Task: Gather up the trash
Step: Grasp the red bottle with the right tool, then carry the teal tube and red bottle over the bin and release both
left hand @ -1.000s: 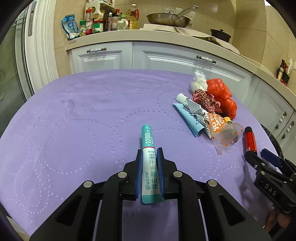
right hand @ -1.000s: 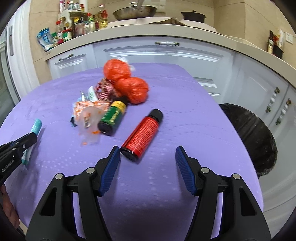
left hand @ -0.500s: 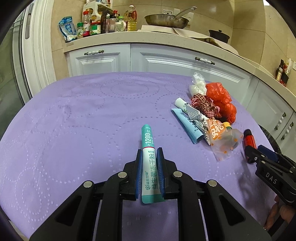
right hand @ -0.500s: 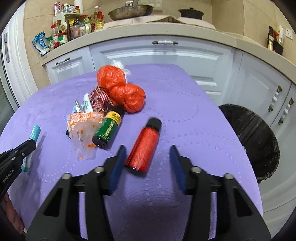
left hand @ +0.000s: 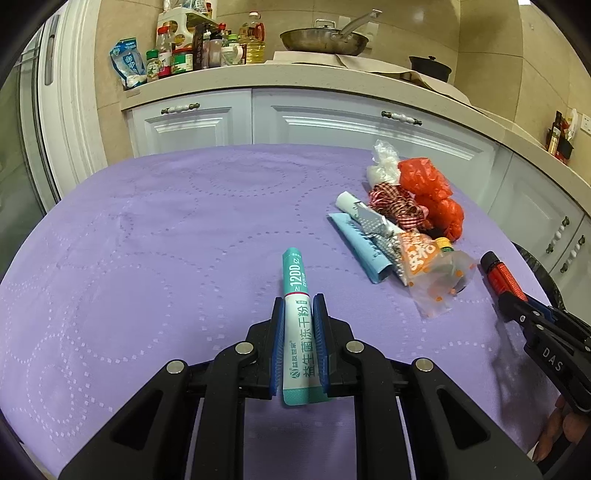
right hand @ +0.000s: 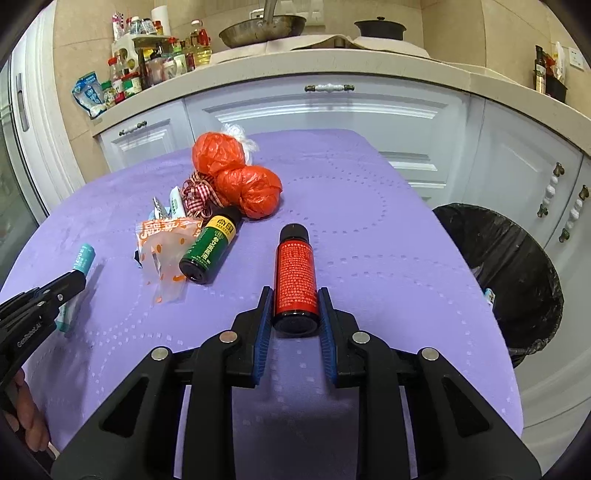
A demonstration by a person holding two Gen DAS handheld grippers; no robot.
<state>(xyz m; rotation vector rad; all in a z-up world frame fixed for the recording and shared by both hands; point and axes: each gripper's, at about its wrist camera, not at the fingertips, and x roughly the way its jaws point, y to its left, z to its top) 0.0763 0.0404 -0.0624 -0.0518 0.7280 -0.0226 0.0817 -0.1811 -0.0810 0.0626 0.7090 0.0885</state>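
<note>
My left gripper is shut on a teal and white sachet just above the purple tablecloth. My right gripper is shut on a red bottle with a black cap; it also shows in the left wrist view. A pile of trash lies on the cloth: a green bottle, an orange printed bag, red plastic bags, a checked ribbon and a blue wrapper. A black-lined trash bin stands off the table's right edge.
White kitchen cabinets run behind the table. The counter above holds jars and bottles, a pan and a black pot. The table's right edge drops off next to the bin.
My right gripper moved forward over the red bottle and shut on it; the bottle now lines up with the fingers. My left gripper kept hold of the sachet and rose slightly.
</note>
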